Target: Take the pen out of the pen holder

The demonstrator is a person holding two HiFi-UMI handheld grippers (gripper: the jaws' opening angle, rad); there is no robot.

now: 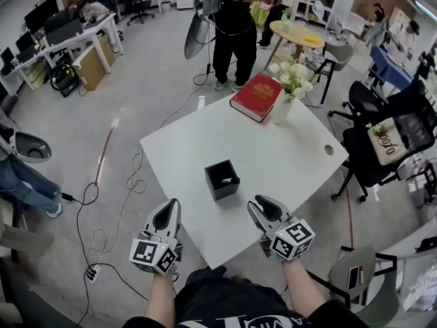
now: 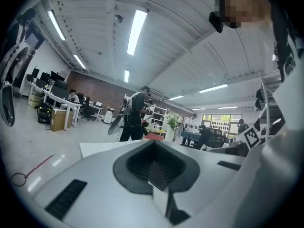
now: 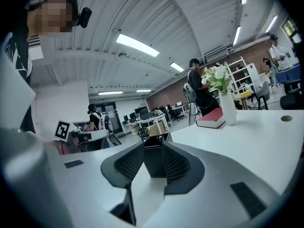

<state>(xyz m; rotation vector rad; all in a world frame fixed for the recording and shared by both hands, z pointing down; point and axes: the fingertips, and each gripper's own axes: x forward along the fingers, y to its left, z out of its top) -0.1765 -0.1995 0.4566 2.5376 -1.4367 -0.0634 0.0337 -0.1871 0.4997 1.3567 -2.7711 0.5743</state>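
A white desk [image 1: 287, 162] stands in the middle of a big office room. Near its front edge sits the black, square pen holder [image 1: 220, 191]. It stands upright, with its open top facing up. Inside it I can see a small pale bit, and that is all that shows of the pen [image 1: 224, 181]. The pen is in the holder.

The person holds one tool in each hand, low at the front of the desk. The left tool [image 1: 171, 206] is over the desk's front left edge, to the left of the holder and apart from it. Its two jaws are pressed together with nothing between them. The right tool [image 1: 261, 206] is over the desk on the right of the holder. It is near the holder but not touching it. Its jaws are spread wide. In the right gripper view the holder [image 3: 154, 161] shows in the gap between the jaws, a little way ahead, and the pads do not press on it.

At the far end of the desk lies a red book [image 1: 257, 96]. Just beside it stands a white vase [image 1: 281, 108] with white flowers [image 1: 292, 72]. Another person [image 1: 233, 33] stands on the floor past the desk.
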